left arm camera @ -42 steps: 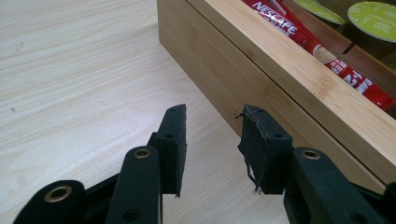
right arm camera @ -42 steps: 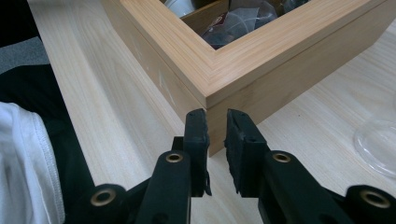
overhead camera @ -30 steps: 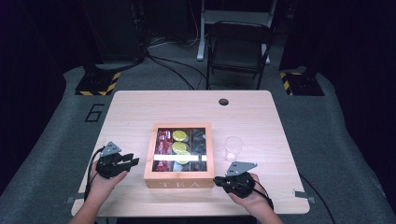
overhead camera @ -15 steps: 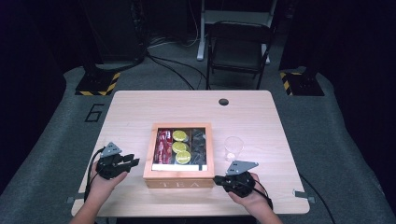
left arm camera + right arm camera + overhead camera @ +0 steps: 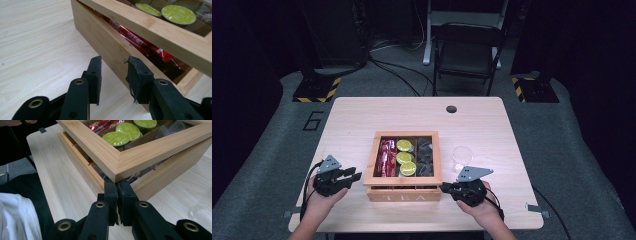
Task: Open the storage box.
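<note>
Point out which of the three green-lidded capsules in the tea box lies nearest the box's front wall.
The green capsule at the row's near end, closest to the TEA-marked front wall; the other two lie farther back.

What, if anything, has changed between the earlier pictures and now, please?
Nothing visibly changed. The left gripper still waits beside the wooden tea box. The right gripper keeps its shut jaws under the corner of the slightly raised lid. The glass stands where it was.
</note>
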The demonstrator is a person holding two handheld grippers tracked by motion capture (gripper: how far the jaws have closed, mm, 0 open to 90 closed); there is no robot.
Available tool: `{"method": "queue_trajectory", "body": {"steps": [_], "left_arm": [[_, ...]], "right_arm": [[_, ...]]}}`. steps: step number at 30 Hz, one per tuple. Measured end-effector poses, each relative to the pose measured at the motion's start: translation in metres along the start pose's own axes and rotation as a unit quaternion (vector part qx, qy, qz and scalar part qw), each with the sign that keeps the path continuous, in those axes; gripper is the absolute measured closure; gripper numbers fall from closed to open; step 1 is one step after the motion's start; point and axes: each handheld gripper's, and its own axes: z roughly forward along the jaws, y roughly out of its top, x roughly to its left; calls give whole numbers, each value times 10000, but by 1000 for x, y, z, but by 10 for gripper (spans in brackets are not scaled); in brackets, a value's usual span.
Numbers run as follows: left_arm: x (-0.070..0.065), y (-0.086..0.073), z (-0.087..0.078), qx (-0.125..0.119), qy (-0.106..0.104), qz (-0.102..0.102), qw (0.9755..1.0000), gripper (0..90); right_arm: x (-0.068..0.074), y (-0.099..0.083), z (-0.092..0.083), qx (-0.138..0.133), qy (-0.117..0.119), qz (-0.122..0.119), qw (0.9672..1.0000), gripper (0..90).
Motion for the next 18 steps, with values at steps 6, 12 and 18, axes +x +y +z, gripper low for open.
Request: {"method": "queue_trajectory", "body": {"steps": [6, 12, 18], "left_arm": [[-11, 3, -10, -76, -149, 195, 9997, 642], [-24, 6, -15, -100, -347, 307, 9989, 658], [-36, 9, -23, -191, -474, 365, 9980, 677]], "right_arm": [[-1, 7, -4, -156, 0, -2, 9999, 861], [-3, 13, -5, -304, 14, 20, 9995, 858], [-5, 17, -7, -436, 32, 45, 9990, 859]]}}
